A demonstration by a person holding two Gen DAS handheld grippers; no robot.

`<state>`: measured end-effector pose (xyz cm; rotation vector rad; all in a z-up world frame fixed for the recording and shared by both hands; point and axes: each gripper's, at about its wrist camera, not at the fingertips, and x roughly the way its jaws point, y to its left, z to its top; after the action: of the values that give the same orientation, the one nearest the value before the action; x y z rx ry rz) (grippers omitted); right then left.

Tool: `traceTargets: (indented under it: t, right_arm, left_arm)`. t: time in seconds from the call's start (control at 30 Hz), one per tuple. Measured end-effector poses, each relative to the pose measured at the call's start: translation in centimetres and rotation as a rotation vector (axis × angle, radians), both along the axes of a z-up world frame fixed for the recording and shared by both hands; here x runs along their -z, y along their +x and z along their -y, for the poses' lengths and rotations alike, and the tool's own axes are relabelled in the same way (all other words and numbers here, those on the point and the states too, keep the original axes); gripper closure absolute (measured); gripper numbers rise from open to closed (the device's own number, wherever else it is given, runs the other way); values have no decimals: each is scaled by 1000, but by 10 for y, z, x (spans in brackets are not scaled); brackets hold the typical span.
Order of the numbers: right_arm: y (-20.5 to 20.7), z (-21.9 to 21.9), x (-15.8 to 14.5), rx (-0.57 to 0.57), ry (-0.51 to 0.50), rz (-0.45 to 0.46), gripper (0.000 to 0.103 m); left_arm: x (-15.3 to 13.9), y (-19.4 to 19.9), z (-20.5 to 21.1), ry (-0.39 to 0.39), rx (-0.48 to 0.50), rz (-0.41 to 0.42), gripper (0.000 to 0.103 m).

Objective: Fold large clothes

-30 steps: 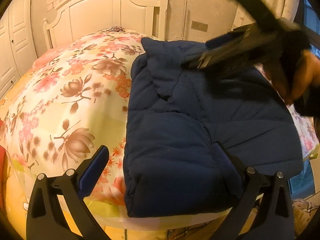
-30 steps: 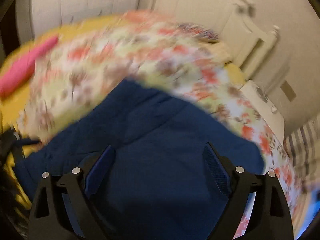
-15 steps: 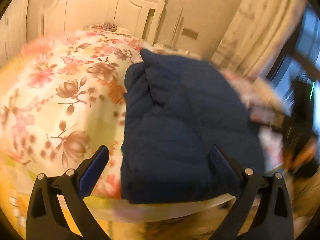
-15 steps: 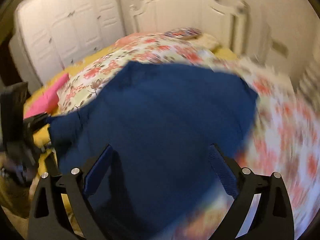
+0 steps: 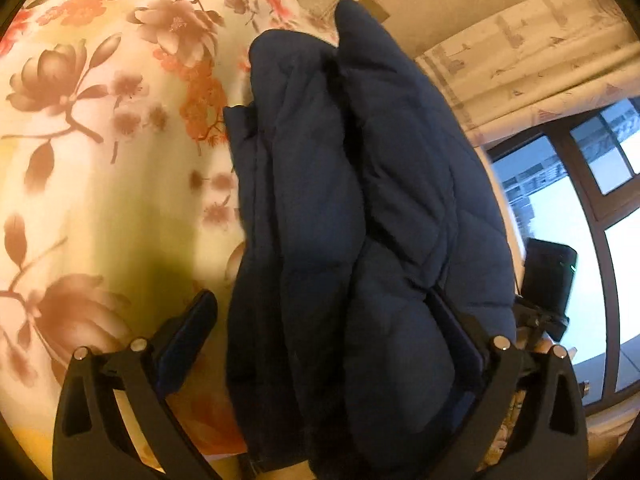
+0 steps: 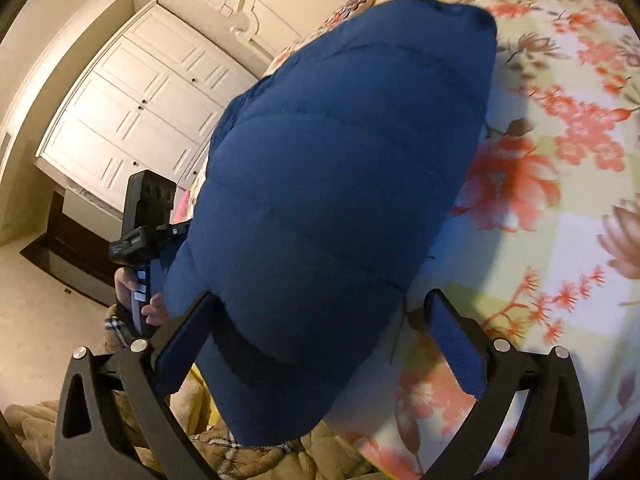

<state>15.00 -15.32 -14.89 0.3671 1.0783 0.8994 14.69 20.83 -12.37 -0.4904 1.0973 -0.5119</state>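
Observation:
A folded navy quilted jacket [image 5: 360, 208] lies on the floral bed cover [image 5: 100, 140], its near end at the bed's edge. My left gripper [image 5: 320, 332] is open, its fingers either side of the jacket's near end. In the right wrist view the same jacket [image 6: 340, 184] fills the middle. My right gripper [image 6: 320, 328] is open around the jacket's opposite end. The left gripper's body and the hand holding it show at the left of the right wrist view [image 6: 140, 248]. The right gripper's body shows at the right of the left wrist view [image 5: 548, 284].
A white wardrobe [image 6: 132, 112] and white headboard [image 6: 304, 4] stand behind the bed. A curtain [image 5: 540, 52] and a window [image 5: 580, 208] are at the right. A beige fleece garment [image 6: 248, 460] lies below the bed's edge.
Both grippers have dropped low and come in close to the jacket's two ends. The right gripper swung off the jacket's top and round to its side.

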Motion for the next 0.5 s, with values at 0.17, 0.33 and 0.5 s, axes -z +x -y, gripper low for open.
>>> traceTargets:
  t: [0.17,0.33,0.5]
  right_arm:
    - [6,-17,6,-19,35,-15,4]
    - [-18,-11,-10,10,5,183,26]
    - [-10,20,-47,86,1,351,32]
  left_arm:
    - [0,-2,8,-33,34,4,18]
    - [-23,-26,28,33,12,134,47]
    - [-52,-14,62,1,13,241,54]
